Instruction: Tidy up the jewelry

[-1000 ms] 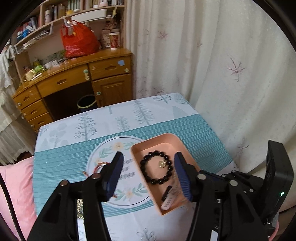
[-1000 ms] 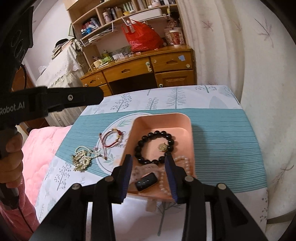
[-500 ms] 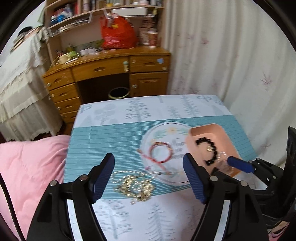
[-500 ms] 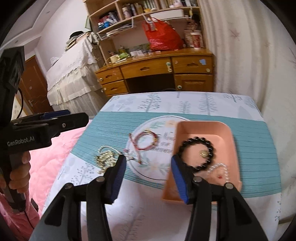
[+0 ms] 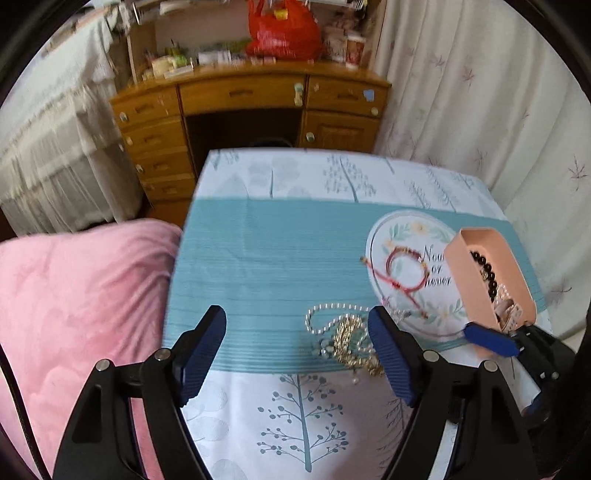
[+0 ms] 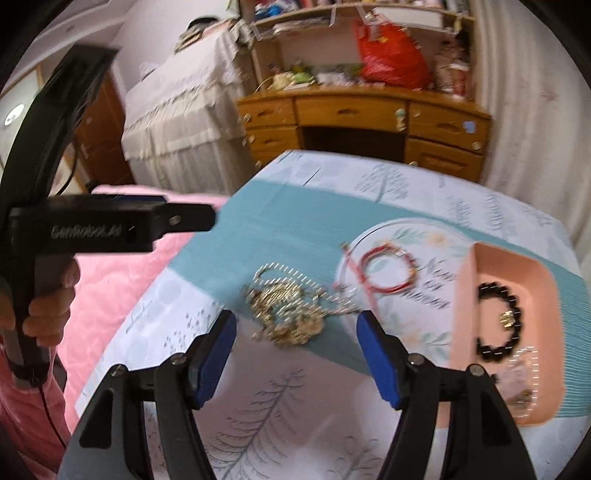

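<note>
A tangle of gold chains and a pearl strand [image 6: 288, 310] lies on the teal band of the tablecloth. My right gripper [image 6: 295, 325] hovers just in front of it, jaws opening, nothing pressed between the pads. My left gripper [image 5: 295, 317] is open above the cloth, with the gold tangle [image 5: 347, 339] beside its right finger. A red cord bracelet [image 6: 384, 273] lies on the round print. The pink tray [image 6: 465, 295] at the right holds a black bead bracelet [image 6: 498, 321] and a pearl piece [image 6: 524, 365].
A pink quilt [image 5: 74, 295] borders the table's left edge. A wooden desk [image 5: 251, 96] with drawers and a red bag [image 5: 284, 29] stands beyond the table's far end. A curtain [image 5: 480, 110] hangs at the right. A hand [image 6: 48, 314] holds the left gripper's handle.
Both grippers have swung left, away from the pink tray and over to the gold tangle. Both pairs of jaws have widened.
</note>
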The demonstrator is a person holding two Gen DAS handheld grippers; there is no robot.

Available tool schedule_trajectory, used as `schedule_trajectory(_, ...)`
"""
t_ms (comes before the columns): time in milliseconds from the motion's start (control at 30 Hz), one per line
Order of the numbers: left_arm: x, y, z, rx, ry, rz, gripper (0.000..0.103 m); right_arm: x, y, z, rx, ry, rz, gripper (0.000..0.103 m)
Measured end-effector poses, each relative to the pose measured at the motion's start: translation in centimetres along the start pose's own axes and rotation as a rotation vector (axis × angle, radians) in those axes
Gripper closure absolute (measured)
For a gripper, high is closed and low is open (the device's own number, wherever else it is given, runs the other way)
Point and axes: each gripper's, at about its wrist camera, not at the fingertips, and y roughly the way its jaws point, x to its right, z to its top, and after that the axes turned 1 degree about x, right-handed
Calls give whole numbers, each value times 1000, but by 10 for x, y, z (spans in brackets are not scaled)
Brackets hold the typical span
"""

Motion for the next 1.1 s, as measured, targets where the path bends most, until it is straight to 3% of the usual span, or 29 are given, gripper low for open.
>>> schedule_trajectory(100, -7, 20, -3, -46, -20, -47, 29, -10, 18, -9, -32, -41, -3, 35)
schedule_trajectory(200, -6, 40, -4, -90, -24, -85, 40, -12, 27, -16, -36, -62, -3, 35)
schedule_trajectory(367, 2, 73, -4, -151, 6, -52, 60, -5, 39, -22, -59, -57, -11, 35)
schedule_trajectory(567, 8, 96, -4, -191, 18, -43, 70, 1, 48, -24, -81, -45, -5, 35)
schedule_trajectory(667, 9, 103, -6, -205, 27, -42, 82, -2, 54, -23, -89, -52, -6, 35)
schedule_trajectory(867, 0, 104, -6, -182, 3, -46, 94, -11, 71, -19, -114, -87, -34, 35)
schedule_trajectory(1100, -18, 105, -4, -135, -32, 12, 97, -22, 80, -15, -98, -161, -84, 39)
